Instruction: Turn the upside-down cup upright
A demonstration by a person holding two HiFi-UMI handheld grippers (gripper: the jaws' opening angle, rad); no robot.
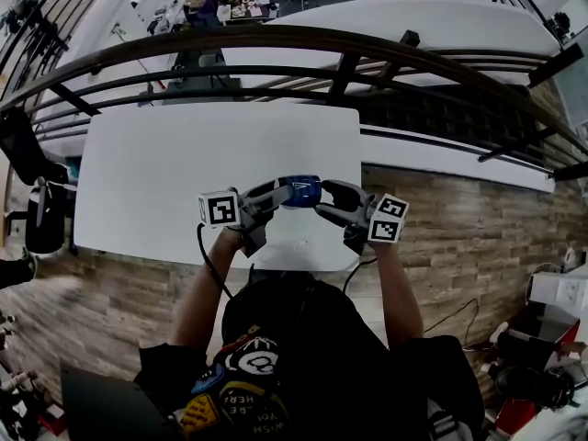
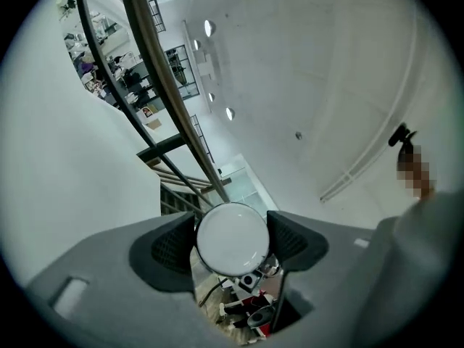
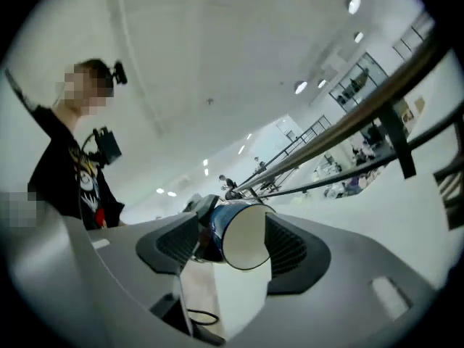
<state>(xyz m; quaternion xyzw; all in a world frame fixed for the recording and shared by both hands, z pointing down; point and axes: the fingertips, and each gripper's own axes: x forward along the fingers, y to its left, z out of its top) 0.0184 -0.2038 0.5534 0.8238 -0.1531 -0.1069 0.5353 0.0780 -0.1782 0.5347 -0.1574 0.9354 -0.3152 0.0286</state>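
A blue cup with a white end lies on its side in the air just above the near edge of the white table. My left gripper comes in from the left and is shut on it. In the left gripper view both pads press on the cup's round white end. My right gripper meets the cup from the right. In the right gripper view the cup sits between the jaws of my right gripper. One pad is at its rim and a slim gap shows at the other.
A dark metal railing curves past the table's far side, with a drop to a lower floor behind it. Wooden flooring lies to the right of the table and a black chair stands at its left. The person's black shirt shows in the right gripper view.
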